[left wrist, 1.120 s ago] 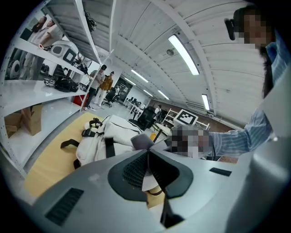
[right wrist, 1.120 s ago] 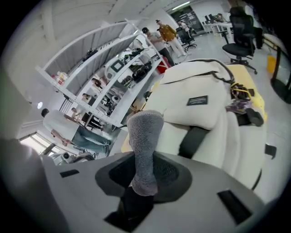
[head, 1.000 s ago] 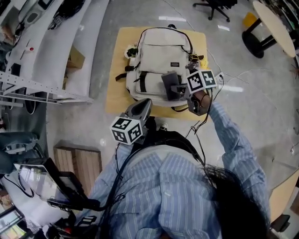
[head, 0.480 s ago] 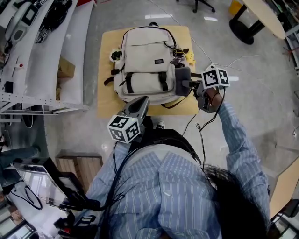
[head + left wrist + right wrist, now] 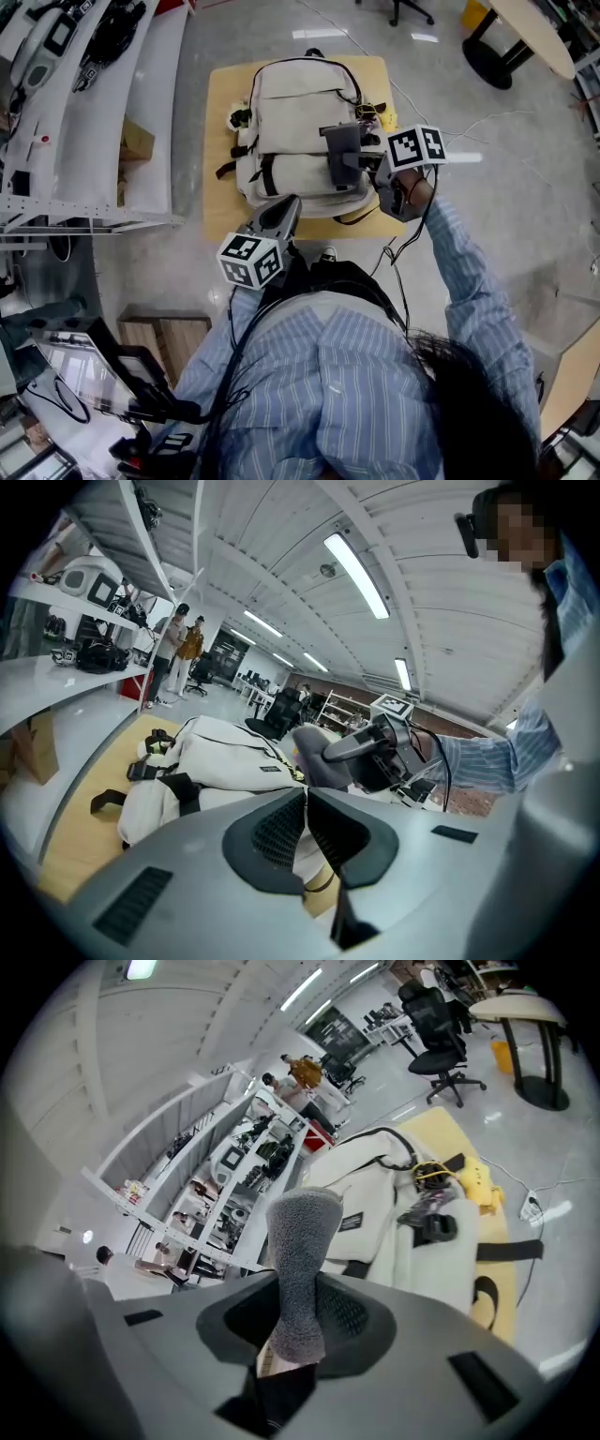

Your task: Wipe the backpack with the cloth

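A cream backpack [image 5: 298, 122] with black straps lies flat on a low wooden board [image 5: 220, 187] on the floor. My right gripper [image 5: 361, 161] reaches in from the right, shut on a grey cloth [image 5: 341, 150] that rests on the backpack's lower front pocket. In the right gripper view the cloth [image 5: 300, 1260] stands up between the jaws, with the backpack [image 5: 394, 1213] beyond it. My left gripper [image 5: 287, 206] hovers just off the backpack's near edge, shut and empty. The left gripper view shows the backpack [image 5: 225, 757], the cloth [image 5: 314, 757] and the right gripper [image 5: 375, 747].
White shelving [image 5: 94, 112] runs along the left. A yellow item [image 5: 473, 1180] and black clips lie by the backpack's right side. A white cable [image 5: 459, 141] trails on the floor at right. An office chair [image 5: 412, 9] and a round table [image 5: 534, 37] stand beyond.
My right gripper has carried the cloth left, from the backpack's right edge onto its front pocket. The left gripper has stayed in place.
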Available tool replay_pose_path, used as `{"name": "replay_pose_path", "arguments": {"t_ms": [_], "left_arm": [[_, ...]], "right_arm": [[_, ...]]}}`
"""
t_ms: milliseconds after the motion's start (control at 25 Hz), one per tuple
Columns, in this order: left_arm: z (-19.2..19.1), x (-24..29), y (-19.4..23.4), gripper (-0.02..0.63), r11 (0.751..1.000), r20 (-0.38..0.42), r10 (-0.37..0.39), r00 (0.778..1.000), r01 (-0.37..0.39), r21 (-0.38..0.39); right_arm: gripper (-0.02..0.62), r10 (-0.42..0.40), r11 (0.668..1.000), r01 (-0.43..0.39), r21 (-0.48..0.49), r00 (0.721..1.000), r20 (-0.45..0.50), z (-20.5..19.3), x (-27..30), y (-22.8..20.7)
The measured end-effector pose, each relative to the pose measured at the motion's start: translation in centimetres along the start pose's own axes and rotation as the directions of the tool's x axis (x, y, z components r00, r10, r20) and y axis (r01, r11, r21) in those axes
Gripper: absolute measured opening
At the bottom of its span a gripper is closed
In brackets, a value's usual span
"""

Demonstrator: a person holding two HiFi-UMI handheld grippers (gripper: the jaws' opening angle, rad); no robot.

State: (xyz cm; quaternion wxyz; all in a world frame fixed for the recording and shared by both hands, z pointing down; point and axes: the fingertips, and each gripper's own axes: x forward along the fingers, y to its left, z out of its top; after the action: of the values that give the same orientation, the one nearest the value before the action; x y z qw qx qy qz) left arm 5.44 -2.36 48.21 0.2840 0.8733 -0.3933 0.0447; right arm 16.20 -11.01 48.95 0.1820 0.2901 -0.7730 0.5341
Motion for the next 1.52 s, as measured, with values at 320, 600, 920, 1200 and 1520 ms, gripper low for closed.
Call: {"name": "replay_pose_path", "arguments": {"t_ms": [320, 600, 920, 1200, 1520], "left_arm": [[2.3, -2.5, 6.1, 0.014, 0.998, 0.014, 0.053, 0.999, -0.052, -0.035], [3.9, -4.5, 11.4, 0.014, 0.996, 0.019, 0.076, 0.997, -0.075, -0.051], [4.4, -3.9, 13.9, 0.014, 0.997, 0.008, 0.042, 0.999, -0.041, -0.068], [4.6, -1.5, 11.6, 0.014, 0.997, -0.017, -0.054, 0.998, 0.053, -0.052], [4.3, 1.5, 9.5, 0.014, 0.993, -0.045, -0.110, 0.993, 0.109, -0.034]], "right_arm": [[0.101, 0.091, 0.993, -0.098, -0.073, 0.992, -0.089, 3.2, 11.6, 8.5], [0.101, 0.060, 0.995, -0.073, -0.068, 0.983, -0.171, 2.7, 20.8, 10.7], [0.101, -0.044, 0.998, 0.037, -0.044, 0.984, -0.170, 2.3, 21.2, 6.9], [0.101, -0.088, 0.995, 0.091, 0.030, 0.991, -0.098, 3.3, 15.4, 3.3], [0.101, -0.210, 0.973, 0.210, 0.099, 0.978, -0.007, 4.5, 7.1, -4.0]]}}
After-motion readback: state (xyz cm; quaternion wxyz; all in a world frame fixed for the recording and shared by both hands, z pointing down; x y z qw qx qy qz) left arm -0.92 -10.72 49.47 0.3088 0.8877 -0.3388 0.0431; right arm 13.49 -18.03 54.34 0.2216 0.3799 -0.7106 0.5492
